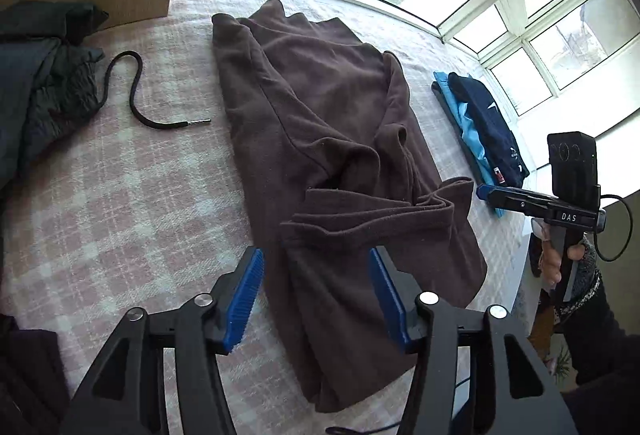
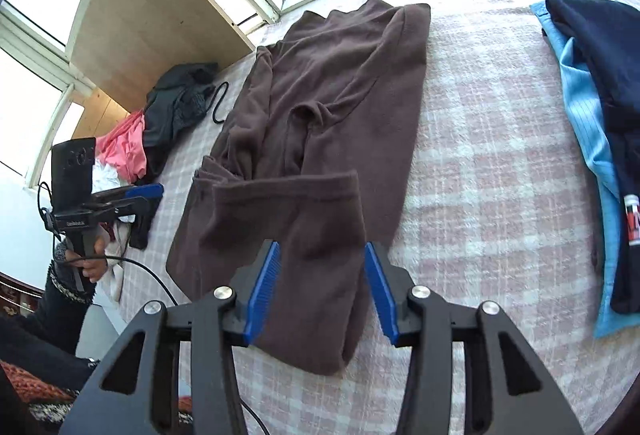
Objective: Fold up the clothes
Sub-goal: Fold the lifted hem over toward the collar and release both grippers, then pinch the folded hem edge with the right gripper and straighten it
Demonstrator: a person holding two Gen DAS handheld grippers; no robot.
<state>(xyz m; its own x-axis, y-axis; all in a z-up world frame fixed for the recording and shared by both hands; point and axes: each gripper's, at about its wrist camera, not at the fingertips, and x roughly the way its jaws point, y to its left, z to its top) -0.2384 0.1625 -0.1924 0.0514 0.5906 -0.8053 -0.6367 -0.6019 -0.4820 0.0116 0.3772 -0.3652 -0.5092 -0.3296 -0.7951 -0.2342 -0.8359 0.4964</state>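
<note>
A dark brown fleece garment (image 1: 320,107) lies lengthwise on the pink plaid blanket (image 1: 120,195), its sides folded inward and a sleeve cuff (image 1: 376,213) laid across its near part. My left gripper (image 1: 318,295) is open just above the garment's near end, with nothing between its blue pads. From the right edge, my right gripper (image 1: 486,192) points at the cuff without touching it. In the right wrist view the same garment (image 2: 340,95) runs away from me. There my right gripper (image 2: 322,291) hovers open over the sleeve end (image 2: 304,235), and my left gripper (image 2: 146,195) is off to the left.
A folded stack of navy and light-blue clothes (image 2: 592,83) sits on the blanket to the right. An unfolded pile with dark and pink items (image 2: 160,123) lies at the left by a wooden panel (image 2: 152,11). A loose black drawcord (image 1: 136,91) lies beside it. Windows line the far edge.
</note>
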